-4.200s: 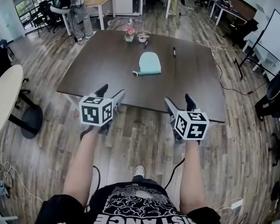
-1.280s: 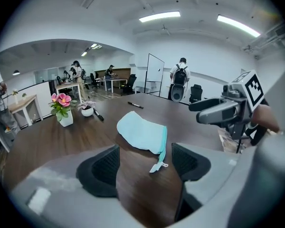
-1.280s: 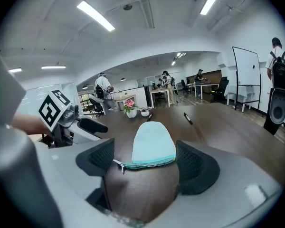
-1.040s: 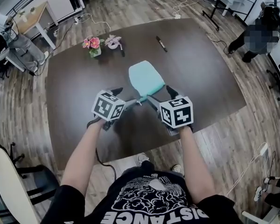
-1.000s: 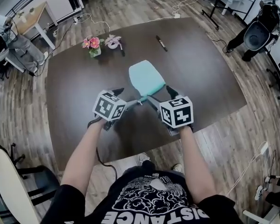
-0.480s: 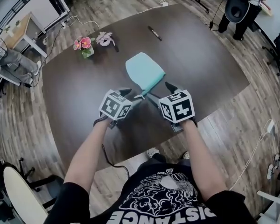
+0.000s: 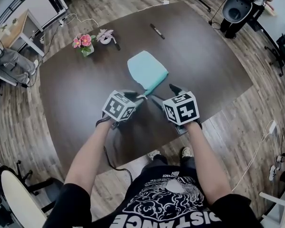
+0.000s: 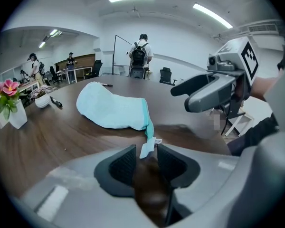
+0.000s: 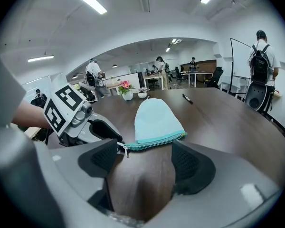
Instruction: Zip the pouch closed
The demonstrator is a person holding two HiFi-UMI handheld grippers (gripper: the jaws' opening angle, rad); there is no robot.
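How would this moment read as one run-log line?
pouch: flat on table | left gripper: jaws just closing, end tab between them, not yet pinched | right gripper: open, facing zipper

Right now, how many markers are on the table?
2. One marker lies alone on the table beyond the pouch. The second marker lies by the flower pot, far left. Some near tabletop is covered, so another could be hidden.

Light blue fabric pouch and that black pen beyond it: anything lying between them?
No: head view shows only bare dark table between light blue fabric pouch and black pen.
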